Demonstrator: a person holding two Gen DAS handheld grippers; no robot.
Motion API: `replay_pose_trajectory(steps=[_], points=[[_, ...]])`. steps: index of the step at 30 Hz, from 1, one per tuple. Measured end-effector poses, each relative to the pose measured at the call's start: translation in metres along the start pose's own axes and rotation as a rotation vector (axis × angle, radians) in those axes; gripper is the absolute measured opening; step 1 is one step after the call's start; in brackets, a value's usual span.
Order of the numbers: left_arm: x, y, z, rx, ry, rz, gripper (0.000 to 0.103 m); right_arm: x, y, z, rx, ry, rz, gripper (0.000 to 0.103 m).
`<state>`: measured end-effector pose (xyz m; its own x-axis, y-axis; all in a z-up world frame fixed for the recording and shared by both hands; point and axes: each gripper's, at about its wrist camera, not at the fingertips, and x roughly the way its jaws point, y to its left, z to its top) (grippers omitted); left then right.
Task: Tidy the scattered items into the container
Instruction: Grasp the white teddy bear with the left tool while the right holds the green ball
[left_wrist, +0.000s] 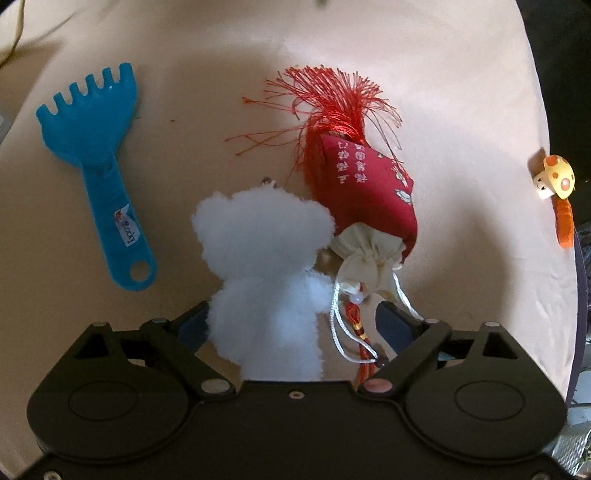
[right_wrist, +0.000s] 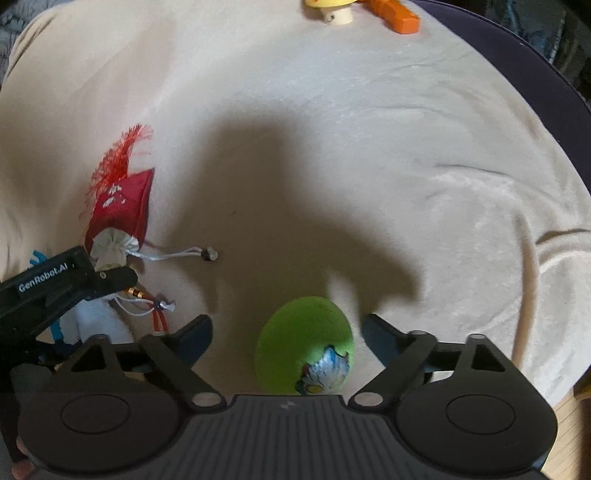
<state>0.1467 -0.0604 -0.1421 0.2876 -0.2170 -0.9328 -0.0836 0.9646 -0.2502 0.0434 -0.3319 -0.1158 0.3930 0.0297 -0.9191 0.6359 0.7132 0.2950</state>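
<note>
- Looking through my left wrist camera, I see the left gripper (left_wrist: 291, 325) spread wide over a cream cloth (left_wrist: 443, 92), its fingers (left_wrist: 194, 323) straddling a white plush bear (left_wrist: 258, 266) and the cords of a small cream pouch (left_wrist: 365, 251); neither pad presses on them.
- A red sachet (left_wrist: 365, 184) with a red tassel (left_wrist: 332, 99) lies just beyond the pouch, touching it.
- A blue rake (left_wrist: 96, 173) lies apart to the left of the bear, tines away from me.
- A mushroom toy (left_wrist: 556, 177) sits near the right edge of the cloth, with an orange piece (left_wrist: 565, 225) beside it.
- In my right wrist camera, the right gripper (right_wrist: 286, 332) is also spread wide, a green egg (right_wrist: 304, 343) lying between its fingers (right_wrist: 376, 332) with gaps on both sides.
- My left gripper shows at the left edge, above the bear, pouch and sachet.
- The mushroom toy and orange piece sit at the cloth's far edge.
- I see no container in either view.
</note>
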Motion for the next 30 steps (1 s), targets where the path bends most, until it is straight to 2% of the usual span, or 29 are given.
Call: replay_pose_trajectory(steps=[2, 8, 12, 20, 23, 27, 30], points=[[0.0, 0.004, 0.002, -0.008, 0.009, -0.008, 0.092, 0.004, 0.002, 0.002, -0.012, 0.008, -0.007, 0.103], [-0.001, 0.017, 0.007, -0.068, 0.037, -0.028, 0.092, 0.008, 0.01, 0.001, -0.081, 0.018, -0.041, 0.103], [-0.001, 0.016, 0.008, -0.029, 0.052, -0.025, 0.092, 0.004, 0.006, -0.003, -0.087, -0.005, -0.021, 0.103], [-0.001, -0.004, -0.001, 0.068, 0.039, 0.036, 0.091, -0.004, -0.009, -0.007, -0.049, -0.041, 0.061, 0.103], [-0.014, 0.006, 0.0, 0.014, 0.018, 0.039, 0.07, -0.004, -0.007, -0.008, -0.073, -0.035, 0.05, 0.103], [-0.03, 0.028, 0.006, -0.077, 0.014, -0.027, 0.071, -0.005, -0.009, -0.01, -0.051, -0.055, 0.058, 0.103], [-0.036, 0.041, 0.009, -0.113, 0.026, -0.113, 0.071, -0.006, -0.012, -0.01, -0.045, -0.057, 0.075, 0.103]])
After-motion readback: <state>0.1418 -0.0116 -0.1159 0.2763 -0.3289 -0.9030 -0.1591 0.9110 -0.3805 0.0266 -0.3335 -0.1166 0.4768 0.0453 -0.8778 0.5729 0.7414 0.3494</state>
